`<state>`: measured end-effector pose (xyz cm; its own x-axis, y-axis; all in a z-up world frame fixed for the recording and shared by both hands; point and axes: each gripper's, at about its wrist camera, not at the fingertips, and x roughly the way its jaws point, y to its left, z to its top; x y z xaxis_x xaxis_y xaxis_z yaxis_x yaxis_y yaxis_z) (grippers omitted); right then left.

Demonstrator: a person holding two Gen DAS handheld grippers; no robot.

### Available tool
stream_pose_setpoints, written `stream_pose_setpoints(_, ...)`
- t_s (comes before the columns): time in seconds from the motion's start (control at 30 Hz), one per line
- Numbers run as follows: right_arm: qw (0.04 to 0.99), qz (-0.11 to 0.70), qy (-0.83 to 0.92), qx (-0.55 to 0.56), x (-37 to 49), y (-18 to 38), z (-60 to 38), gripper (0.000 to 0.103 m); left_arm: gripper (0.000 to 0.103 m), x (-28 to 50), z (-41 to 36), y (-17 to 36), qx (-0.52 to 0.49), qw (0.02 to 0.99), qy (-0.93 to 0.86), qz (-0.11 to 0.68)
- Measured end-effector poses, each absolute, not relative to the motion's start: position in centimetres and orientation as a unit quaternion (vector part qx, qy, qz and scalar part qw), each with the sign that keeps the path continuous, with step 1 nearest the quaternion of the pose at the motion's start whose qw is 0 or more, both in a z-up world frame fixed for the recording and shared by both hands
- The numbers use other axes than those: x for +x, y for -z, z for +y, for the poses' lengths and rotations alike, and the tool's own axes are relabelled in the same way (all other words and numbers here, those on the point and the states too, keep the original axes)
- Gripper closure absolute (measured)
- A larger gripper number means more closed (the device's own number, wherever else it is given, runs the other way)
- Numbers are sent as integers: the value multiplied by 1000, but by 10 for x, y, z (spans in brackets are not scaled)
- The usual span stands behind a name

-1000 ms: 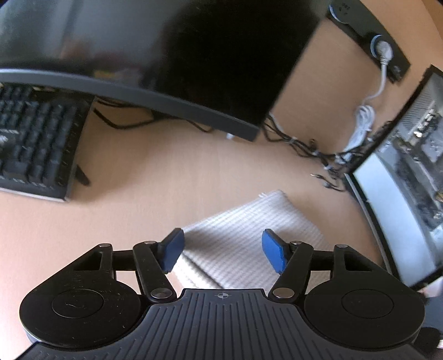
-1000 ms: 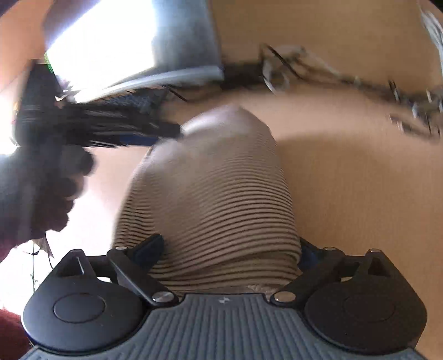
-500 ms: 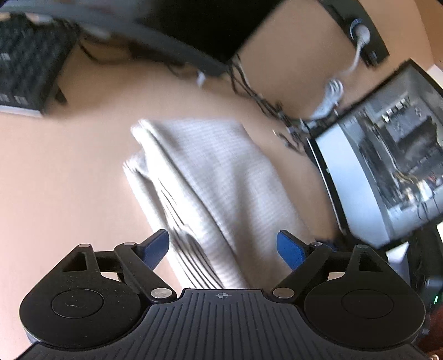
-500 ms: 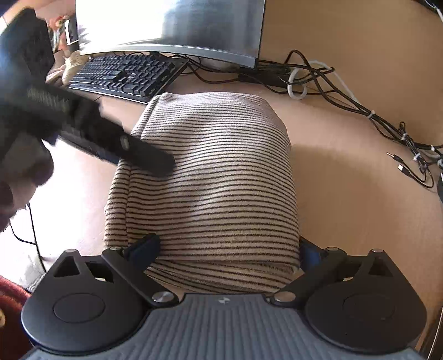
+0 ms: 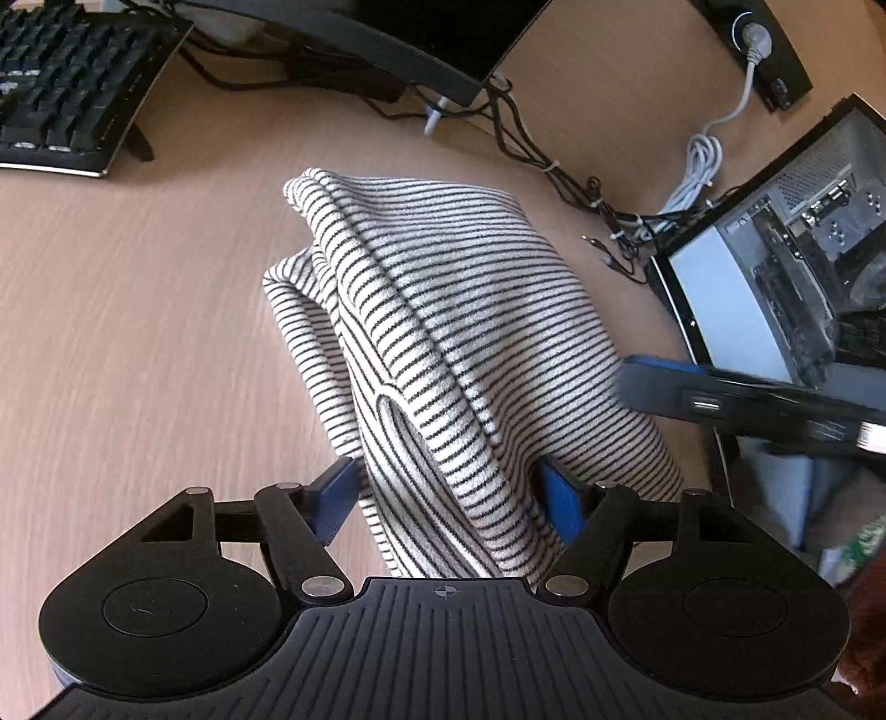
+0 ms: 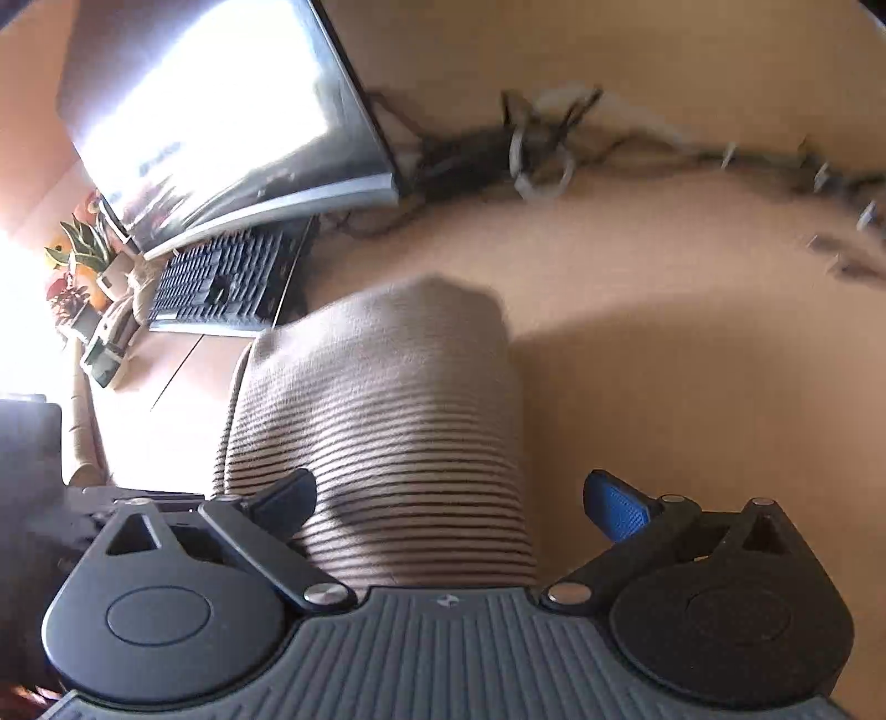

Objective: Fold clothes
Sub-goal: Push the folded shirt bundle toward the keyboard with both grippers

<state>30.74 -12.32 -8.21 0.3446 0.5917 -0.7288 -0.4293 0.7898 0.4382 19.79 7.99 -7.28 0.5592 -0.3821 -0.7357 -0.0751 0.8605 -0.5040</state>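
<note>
A folded white garment with thin black stripes (image 5: 443, 310) lies on the wooden desk (image 5: 138, 310). My left gripper (image 5: 451, 501) is open, its blue pads either side of the near end of the garment, which fills the gap. My right gripper (image 6: 451, 507) is open over the same garment (image 6: 382, 421), with the cloth near its left finger and its right pad (image 6: 617, 509) clear of it. The right gripper's finger also shows in the left wrist view (image 5: 720, 396) at the garment's right edge.
A black keyboard (image 5: 61, 88) and a curved monitor (image 5: 387, 33) stand at the back left. A bundle of cables (image 5: 554, 160) runs behind the garment. An open computer case (image 5: 775, 243) stands at the right. Small plants (image 6: 83, 260) sit beyond the keyboard.
The left gripper has drawn back along the garment to its near end. The right gripper has pulled back and shifted, so its right pad now stands clear of the cloth.
</note>
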Motion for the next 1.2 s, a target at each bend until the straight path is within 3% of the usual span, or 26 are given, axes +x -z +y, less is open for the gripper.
stream_pose_setpoints(0.7, 765, 468, -443, -16, 340, 83, 62, 13, 29, 148, 188, 58, -248, 878, -105, 395)
stream_pose_setpoints(1.13, 753, 495, -433, 21, 319, 92, 24, 5, 29, 158, 200, 64, -263, 882, -83, 382)
stream_pose_setpoints(1.17, 755, 491, -435, 17, 314, 92, 23, 8, 30, 158, 200, 64, -261, 883, -80, 382)
stream_pose_setpoints(1.2, 757, 485, -438, 17, 311, 87, 23, 18, 30, 158, 199, 64, -261, 884, -77, 381)
